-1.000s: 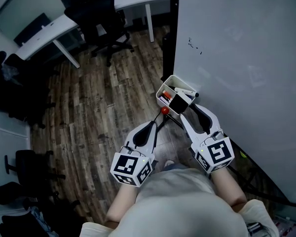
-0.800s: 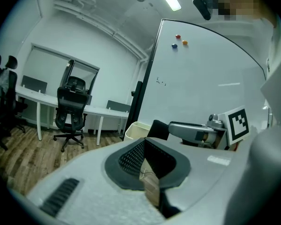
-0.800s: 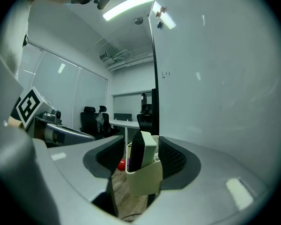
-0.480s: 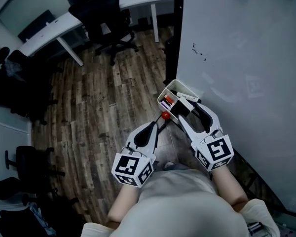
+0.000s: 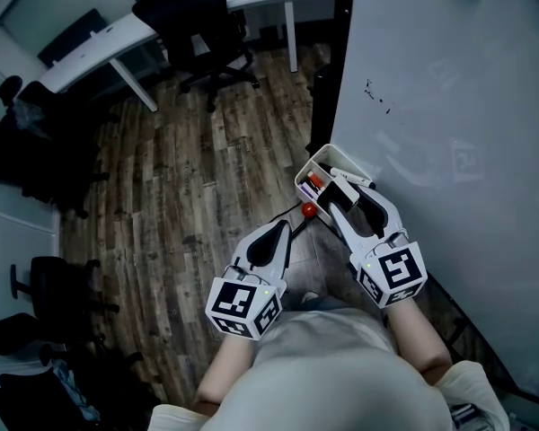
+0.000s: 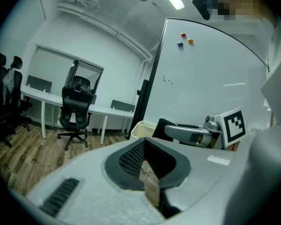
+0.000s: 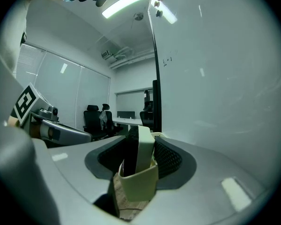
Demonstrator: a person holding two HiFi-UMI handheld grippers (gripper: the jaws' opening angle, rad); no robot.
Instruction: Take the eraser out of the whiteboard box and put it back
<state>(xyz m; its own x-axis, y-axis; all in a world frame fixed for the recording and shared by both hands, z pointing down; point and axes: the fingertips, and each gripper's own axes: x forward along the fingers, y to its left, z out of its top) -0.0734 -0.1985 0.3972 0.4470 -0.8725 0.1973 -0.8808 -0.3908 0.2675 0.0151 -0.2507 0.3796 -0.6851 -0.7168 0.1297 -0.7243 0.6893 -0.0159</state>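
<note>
The whiteboard (image 5: 449, 106) fills the right side, above a wood floor (image 5: 180, 187). The left gripper (image 5: 285, 226) hangs to the left of the box (image 5: 316, 162), apart from it, clenched on nothing. The right gripper (image 5: 340, 192) reaches into that box, which sits against the whiteboard. Its jaws have just been closing a little, yet they stand loose on either side of the eraser (image 7: 144, 146), not pinching it. The eraser stands on edge inside the box, behind its near wall. A marker (image 5: 350, 175) lies across the box's rim.
</note>
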